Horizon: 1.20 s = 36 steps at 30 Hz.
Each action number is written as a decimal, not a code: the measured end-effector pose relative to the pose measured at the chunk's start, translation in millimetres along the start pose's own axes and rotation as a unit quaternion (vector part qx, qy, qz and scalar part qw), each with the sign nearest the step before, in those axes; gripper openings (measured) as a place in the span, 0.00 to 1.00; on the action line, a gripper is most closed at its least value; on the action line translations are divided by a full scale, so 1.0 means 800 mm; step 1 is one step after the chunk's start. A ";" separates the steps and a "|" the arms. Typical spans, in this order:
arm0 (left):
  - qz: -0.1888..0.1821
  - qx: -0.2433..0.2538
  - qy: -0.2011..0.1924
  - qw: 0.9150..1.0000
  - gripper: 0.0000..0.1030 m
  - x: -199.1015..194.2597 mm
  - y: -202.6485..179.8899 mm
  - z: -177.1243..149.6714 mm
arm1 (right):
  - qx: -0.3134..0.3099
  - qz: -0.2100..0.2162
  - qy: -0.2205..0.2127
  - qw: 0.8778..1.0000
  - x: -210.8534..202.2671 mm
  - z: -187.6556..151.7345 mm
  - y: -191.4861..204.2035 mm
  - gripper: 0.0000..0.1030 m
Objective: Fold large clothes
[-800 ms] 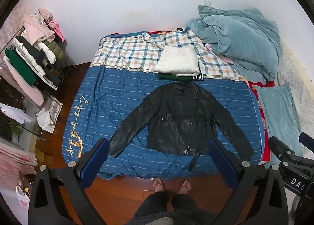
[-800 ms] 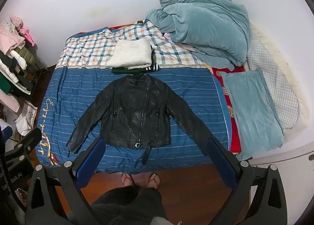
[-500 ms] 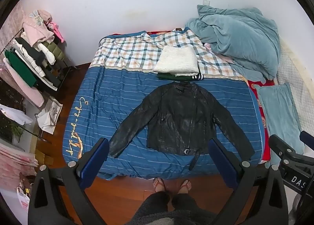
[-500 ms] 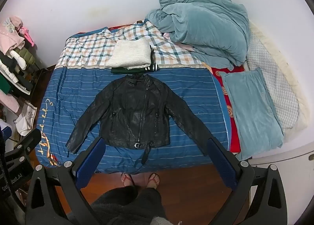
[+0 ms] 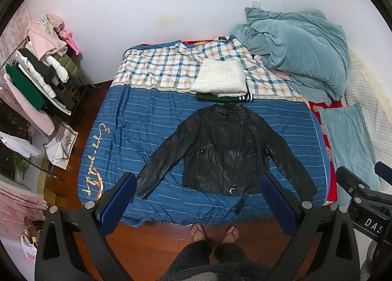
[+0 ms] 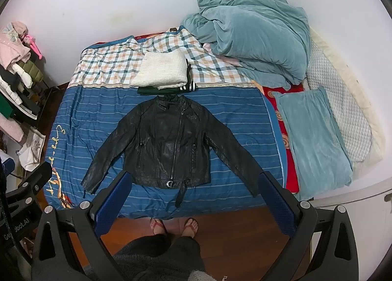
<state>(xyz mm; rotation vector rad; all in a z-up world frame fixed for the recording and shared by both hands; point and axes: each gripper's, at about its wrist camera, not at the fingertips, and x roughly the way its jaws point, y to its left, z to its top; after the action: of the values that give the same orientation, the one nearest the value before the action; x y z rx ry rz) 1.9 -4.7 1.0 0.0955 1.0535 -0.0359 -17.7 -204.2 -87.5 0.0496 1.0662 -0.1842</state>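
Note:
A black leather jacket (image 5: 225, 151) (image 6: 169, 143) lies flat and face up on the blue striped bedspread (image 5: 147, 119) (image 6: 93, 109), sleeves spread out to both sides, belt end hanging over the near edge. My left gripper (image 5: 197, 195) hangs high above the bed's near edge, open and empty. My right gripper (image 6: 193, 192) is held likewise, open with nothing between its blue pads. Each gripper shows at the edge of the other's view.
A folded white knit (image 5: 220, 80) (image 6: 161, 72) sits on dark green clothes behind the jacket's collar. A teal duvet (image 5: 294, 45) is heaped at the back right, a teal pillow (image 6: 316, 139) on the right. A clothes rack (image 5: 34, 77) stands left. A person's feet (image 5: 213, 230) stand on the wooden floor.

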 end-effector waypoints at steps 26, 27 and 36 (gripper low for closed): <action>-0.006 0.004 0.000 1.000 1.00 -0.005 -0.008 0.021 | 0.000 -0.003 -0.002 1.000 -0.002 0.004 -0.003 1.00; -0.006 0.004 0.000 1.000 1.00 -0.005 -0.007 0.021 | 0.000 -0.002 -0.001 1.000 -0.001 0.003 -0.002 1.00; -0.006 0.004 0.000 1.000 1.00 -0.005 -0.007 0.021 | -0.001 -0.003 -0.001 1.000 -0.002 0.016 -0.005 1.00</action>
<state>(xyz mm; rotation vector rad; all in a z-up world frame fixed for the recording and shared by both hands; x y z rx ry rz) 13.9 -12.2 12.0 0.0960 1.0545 -0.0511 -8.0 -209.9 -79.8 0.0440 1.0639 -0.1872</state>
